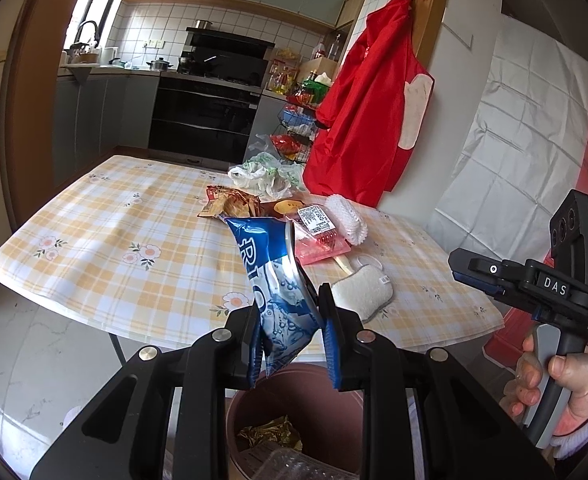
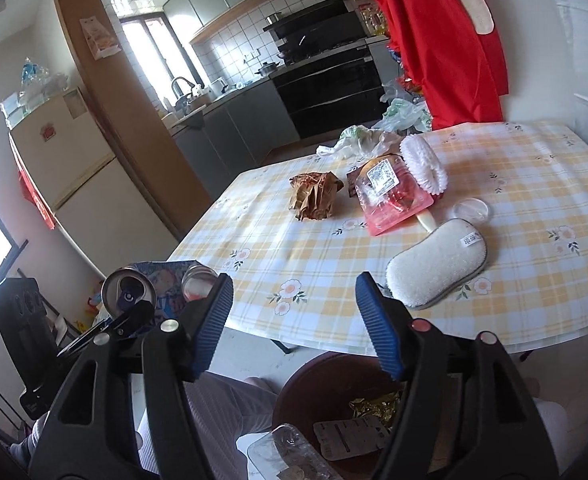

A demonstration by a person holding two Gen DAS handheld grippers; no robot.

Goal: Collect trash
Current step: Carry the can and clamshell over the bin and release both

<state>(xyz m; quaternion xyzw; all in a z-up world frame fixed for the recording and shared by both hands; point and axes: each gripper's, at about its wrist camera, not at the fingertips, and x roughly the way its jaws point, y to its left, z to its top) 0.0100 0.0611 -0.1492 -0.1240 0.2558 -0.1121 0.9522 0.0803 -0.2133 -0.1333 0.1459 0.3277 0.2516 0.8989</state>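
Observation:
My left gripper [image 1: 290, 328] is shut on a crushed blue drink can [image 1: 274, 280], held upright over a brown bin [image 1: 246, 404] below the table edge. The same can [image 2: 130, 296] shows at the left of the right wrist view. My right gripper [image 2: 294, 320] stands open with nothing between its blue pads [image 2: 214, 316], above the bin [image 2: 298, 388]. The bin holds a gold wrapper [image 2: 374, 406] and a clear plastic container [image 2: 294, 452]. On the table lie a crumpled brown wrapper [image 2: 314, 196], a pink clear package [image 2: 394, 204] and plastic bags [image 2: 358, 140].
A white sponge [image 2: 438, 272], a white brush [image 2: 424, 168] and a clear lid [image 2: 472, 210] also lie on the checked tablecloth [image 2: 534, 184]. A red apron [image 1: 366, 112] hangs at the far right. A person's hand [image 1: 562, 380] holds the right gripper's handle.

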